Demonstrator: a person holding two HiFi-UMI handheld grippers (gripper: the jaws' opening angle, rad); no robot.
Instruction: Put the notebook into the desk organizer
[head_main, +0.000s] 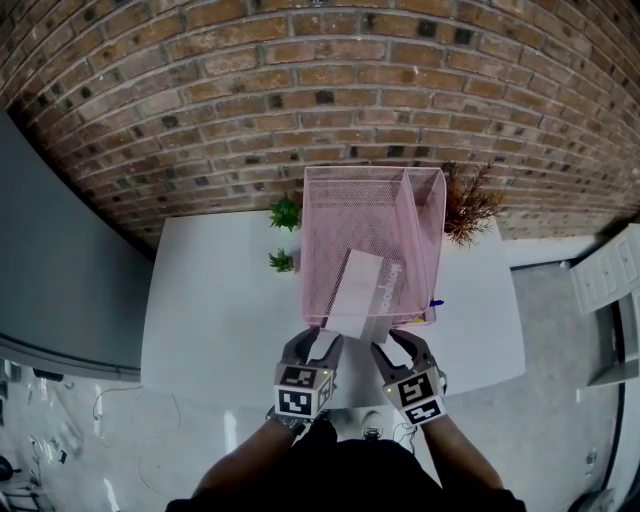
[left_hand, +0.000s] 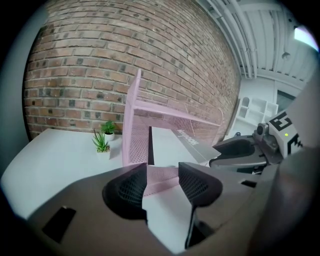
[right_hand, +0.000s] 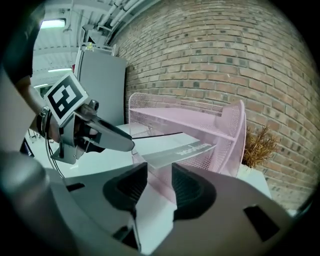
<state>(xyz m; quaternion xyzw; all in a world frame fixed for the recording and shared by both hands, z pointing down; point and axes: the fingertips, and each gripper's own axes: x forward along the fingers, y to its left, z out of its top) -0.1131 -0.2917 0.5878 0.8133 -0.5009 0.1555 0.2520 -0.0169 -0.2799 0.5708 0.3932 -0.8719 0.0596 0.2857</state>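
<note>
Your left gripper (head_main: 318, 343), at 7 o'clock of the notebook (head_main: 362, 288), is released, the notebook leans inside the pink desk organizer (head_main: 422, 210) on the tabletop (head_main: 220, 320), and your right gripper (head_main: 398, 346), at 5 o'clock, is likewise released.

Setting: is reading as an office-type workroom in a loft-style building. A bare brick wall (head_main: 300, 80) is running behind a plain white table (head_main: 220, 310). Desk-dressing is sitting on it: a pink mesh desk organizer (head_main: 370, 220), two small potted plants (head_main: 285, 212) and a dried plant (head_main: 468, 208). Overhead, exposed pipes (left_hand: 250, 35) are running along the ceiling and a strip light (right_hand: 52, 23) is glowing. A grey cabinet (right_hand: 102, 85) and a white shelf unit (left_hand: 255, 107) are standing off to the sides. Loose cables (head_main: 110, 405) are lying on the grey floor (head_main: 545, 420).
</note>
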